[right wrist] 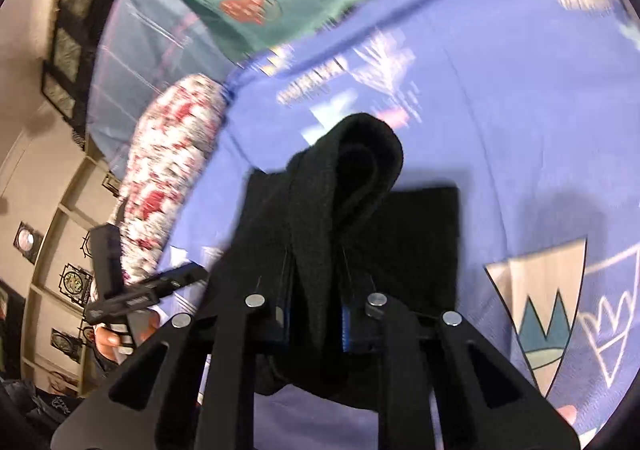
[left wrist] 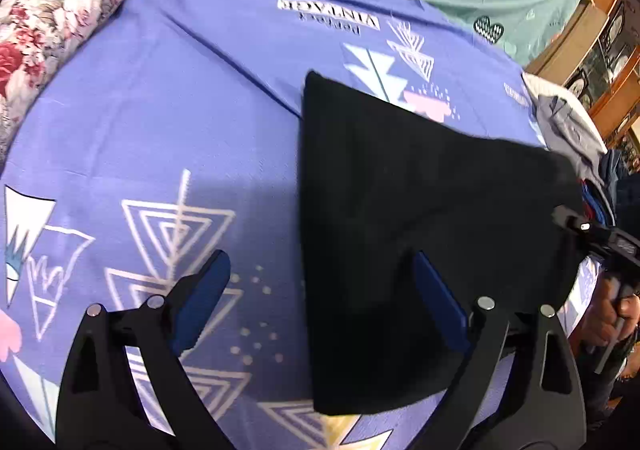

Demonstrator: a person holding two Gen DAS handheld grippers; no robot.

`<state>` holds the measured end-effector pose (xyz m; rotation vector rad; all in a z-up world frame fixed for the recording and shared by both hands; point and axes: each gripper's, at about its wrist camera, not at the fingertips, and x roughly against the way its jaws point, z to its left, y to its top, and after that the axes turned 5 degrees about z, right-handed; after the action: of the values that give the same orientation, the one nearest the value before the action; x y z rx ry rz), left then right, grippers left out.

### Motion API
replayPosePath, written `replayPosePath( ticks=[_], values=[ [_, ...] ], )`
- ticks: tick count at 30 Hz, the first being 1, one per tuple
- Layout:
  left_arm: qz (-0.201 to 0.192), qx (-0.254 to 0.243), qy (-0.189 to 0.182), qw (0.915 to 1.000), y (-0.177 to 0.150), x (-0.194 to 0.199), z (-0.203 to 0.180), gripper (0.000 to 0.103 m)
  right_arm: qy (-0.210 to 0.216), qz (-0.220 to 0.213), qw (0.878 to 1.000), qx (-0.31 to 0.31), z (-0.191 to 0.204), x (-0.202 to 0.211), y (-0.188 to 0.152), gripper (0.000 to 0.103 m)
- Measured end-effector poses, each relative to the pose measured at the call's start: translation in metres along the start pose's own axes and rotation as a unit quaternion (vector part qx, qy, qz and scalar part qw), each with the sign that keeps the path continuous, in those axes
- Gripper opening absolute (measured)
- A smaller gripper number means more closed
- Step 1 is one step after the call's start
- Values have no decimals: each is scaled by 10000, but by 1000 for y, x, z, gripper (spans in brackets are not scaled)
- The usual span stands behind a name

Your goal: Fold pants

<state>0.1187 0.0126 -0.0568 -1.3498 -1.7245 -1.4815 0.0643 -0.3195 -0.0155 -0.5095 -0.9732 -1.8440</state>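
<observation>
Our right gripper [right wrist: 316, 314] pinches a thick bunch of the black pants [right wrist: 352, 178]; the left gripper [left wrist: 320, 302] fingers stand spread. The bunch may slip, we think, and undo the fold.

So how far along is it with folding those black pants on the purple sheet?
Partly done, it seems. The black fabric pants already lie as a compact folded slab on the purple patterned bedsheet. In hand: the right claw is shut on a bunched edge of them, lifted off the sheet. The left claw is open, holding nothing. Left: probably laying that edge over and letting go.
</observation>
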Motion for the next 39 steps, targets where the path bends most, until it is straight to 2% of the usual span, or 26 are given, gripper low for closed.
replayPosePath(
  ticks=[3,5,8,9,10,12,15,16,19,23,25,28,31,32,35,39],
  values=[
    [182,26,-10,9998,-3,-14,-4,94,-276,229,9992,-178,-21,-16,-4,22],
    [207,36,3,9998,-4,-18,-5,94,-629,269,9975,-151,-24,-19,-6,39],
    [263,24,-25,9996,-2,-18,-4,94,-895,423,9948,224,-14,-15,-3,48],
    [280,3,-39,9996,0,-16,-3,94,-1100,374,9924,397,-9,-9,1,51],
    [235,-33,-38,9997,4,-12,-2,94,-1129,302,9920,472,-8,-3,4,53],
    [-15,-15,-9,10000,15,0,0,94,-1106,3,9920,617,-4,13,12,53],
    [-237,9,-73,9997,35,9,1,95,-1478,-607,9836,836,11,24,21,52],
    [-250,23,-4,9997,45,6,0,95,-1372,-663,9841,908,16,22,24,52],
    [-193,29,99,9998,63,-8,-5,95,-899,-628,9873,1153,27,6,30,49],
    [117,62,14,9999,76,-37,-7,95,-948,-264,9878,1203,25,-21,34,41],
    [265,134,20,9996,82,-53,-7,95,-1116,-154,9866,1178,19,-30,37,40],
    [300,238,405,9984,90,-71,-1,93,-1301,-92,9839,1220,13,-35,38,38],
    [217,290,564,9977,99,-79,6,94,-1687,10,9745,1480,14,-45,33,33],
    [212,253,618,9975,101,-80,5,94,-1890,13,9678,1664,15,-50,30,31],
    [258,219,665,9972,101,-80,6,94,-2110,-37,9599,1843,19,-53,25,31],
    [270,449,496,9974,92,-66,13,94,-1631,-102,9739,1575,24,-29,18,33]
  ],
)
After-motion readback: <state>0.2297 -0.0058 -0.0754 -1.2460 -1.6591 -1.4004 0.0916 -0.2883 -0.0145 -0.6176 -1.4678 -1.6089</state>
